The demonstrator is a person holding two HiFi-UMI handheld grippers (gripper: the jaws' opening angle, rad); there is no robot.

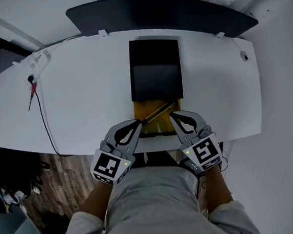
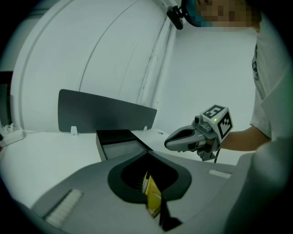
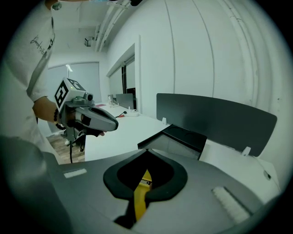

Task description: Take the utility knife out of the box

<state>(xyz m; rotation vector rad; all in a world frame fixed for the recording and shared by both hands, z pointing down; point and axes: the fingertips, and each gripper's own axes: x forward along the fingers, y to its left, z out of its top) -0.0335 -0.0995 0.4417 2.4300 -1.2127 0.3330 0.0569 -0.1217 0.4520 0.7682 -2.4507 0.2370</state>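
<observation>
At the counter's near edge, just in front of the black case, I have the yellow box pinched from both sides. The left gripper's jaws are closed on its left edge and the right gripper's on its right. A dark slender bar, likely the utility knife, lies slantwise in it. I judge the removal not yet done.

left gripper: jaws closed on utility knife, pointed forward and slightly down
right gripper: jaws together, pointed forward and down
tips: angled toward each other, near, not touching
forearms: bare, close to torso
</observation>
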